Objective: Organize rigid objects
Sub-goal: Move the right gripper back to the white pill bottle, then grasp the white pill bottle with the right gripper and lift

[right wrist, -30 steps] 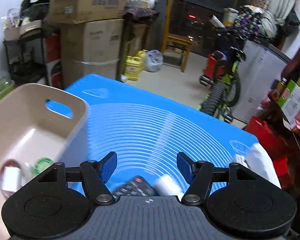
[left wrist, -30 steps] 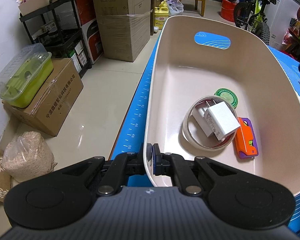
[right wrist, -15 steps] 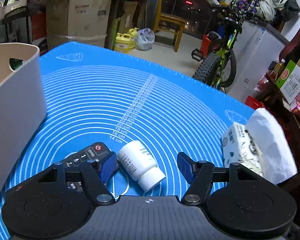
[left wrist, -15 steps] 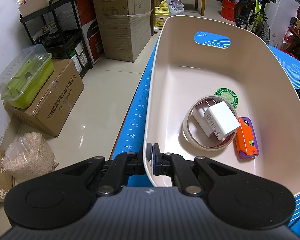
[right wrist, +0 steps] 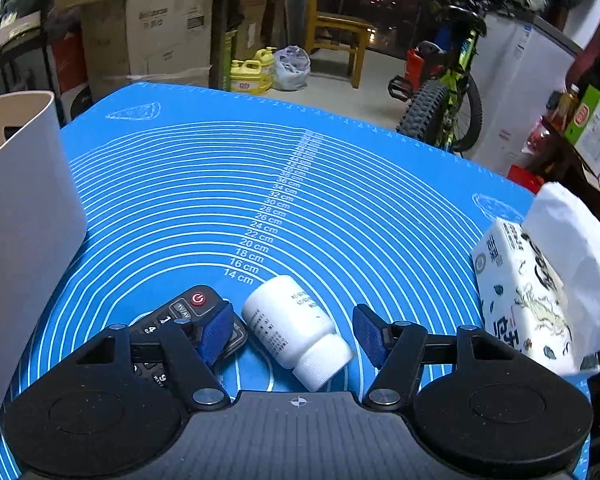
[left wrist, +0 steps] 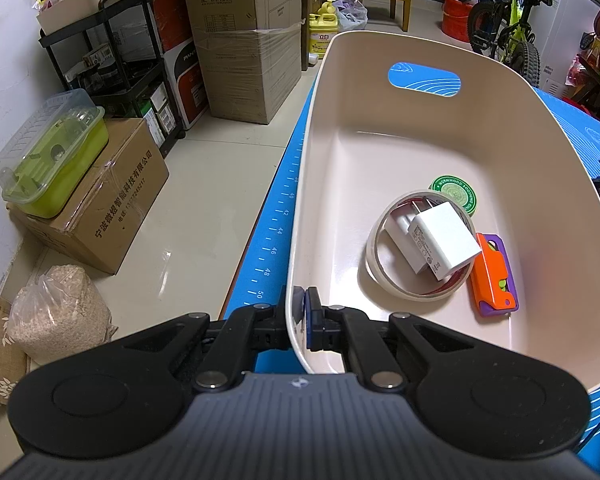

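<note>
My left gripper (left wrist: 305, 312) is shut on the near rim of the beige bin (left wrist: 300, 216), one finger inside and one outside. In the bin lie a tape ring (left wrist: 374, 256), a white charger (left wrist: 440, 246), a green round tin (left wrist: 456, 194) and an orange-purple toy (left wrist: 494, 276). My right gripper (right wrist: 294, 334) is open, low over the blue mat (right wrist: 260, 184), with a white pill bottle (right wrist: 296, 330) lying between its fingers. A black remote (right wrist: 186, 312) lies under the left finger. The bin's outer wall (right wrist: 24, 216) is at the left.
A tissue pack (right wrist: 540, 288) sits at the mat's right edge. Off the table's left side are cardboard boxes (left wrist: 100, 204), a green container (left wrist: 50, 156) and a black shelf (left wrist: 112, 52). A bicycle (right wrist: 444, 92) and chair (right wrist: 336, 28) stand beyond the table.
My right gripper swung away from the bin and came down over the mat; the pill bottle now lies between its open fingers. My left gripper stays shut on the bin rim.
</note>
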### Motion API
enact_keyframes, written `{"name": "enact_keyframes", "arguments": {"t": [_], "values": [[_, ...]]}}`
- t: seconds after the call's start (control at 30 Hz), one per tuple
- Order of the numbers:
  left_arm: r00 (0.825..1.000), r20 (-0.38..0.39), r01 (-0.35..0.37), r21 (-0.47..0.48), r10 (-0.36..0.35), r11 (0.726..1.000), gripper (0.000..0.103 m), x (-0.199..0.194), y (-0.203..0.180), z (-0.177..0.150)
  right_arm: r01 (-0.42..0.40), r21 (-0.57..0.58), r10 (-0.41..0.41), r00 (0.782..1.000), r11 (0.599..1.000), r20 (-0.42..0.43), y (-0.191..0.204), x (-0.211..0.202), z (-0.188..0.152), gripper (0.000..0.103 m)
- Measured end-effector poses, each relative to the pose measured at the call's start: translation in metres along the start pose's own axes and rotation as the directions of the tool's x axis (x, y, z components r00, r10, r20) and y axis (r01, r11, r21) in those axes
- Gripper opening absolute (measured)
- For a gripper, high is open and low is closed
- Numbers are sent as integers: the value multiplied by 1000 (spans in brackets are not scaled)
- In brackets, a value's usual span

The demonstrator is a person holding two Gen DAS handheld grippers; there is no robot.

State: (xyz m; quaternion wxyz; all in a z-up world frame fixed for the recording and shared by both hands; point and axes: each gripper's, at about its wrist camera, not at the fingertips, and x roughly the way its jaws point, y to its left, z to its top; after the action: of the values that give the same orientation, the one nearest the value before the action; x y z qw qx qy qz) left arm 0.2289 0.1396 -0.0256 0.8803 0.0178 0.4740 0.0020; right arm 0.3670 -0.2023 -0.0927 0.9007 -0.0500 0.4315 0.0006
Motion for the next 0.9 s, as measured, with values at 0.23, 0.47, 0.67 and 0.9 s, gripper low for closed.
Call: {"name": "enact_keyframes", "arguments": {"t": [0.23,0.47,0.67,0.9], "values": [[1000,0,0,1,0,1000,7,0,0,0,18,14,-17,998,1000,-55,-10,8,-4,50],[1000,-1,0,0,0,1000,7,0,0,0,25,2,-25,1000,1000,-16,-7,1,-14,43],[1000,-1,0,-1,0,1000,7,0,0,0,44,6,-44,995,999,93,5,-36,-14,43],[1000,0,-2,0,2,1000,7,0,0,0,-10,-45,18,981,999,193,47,-94,1,43]]}}
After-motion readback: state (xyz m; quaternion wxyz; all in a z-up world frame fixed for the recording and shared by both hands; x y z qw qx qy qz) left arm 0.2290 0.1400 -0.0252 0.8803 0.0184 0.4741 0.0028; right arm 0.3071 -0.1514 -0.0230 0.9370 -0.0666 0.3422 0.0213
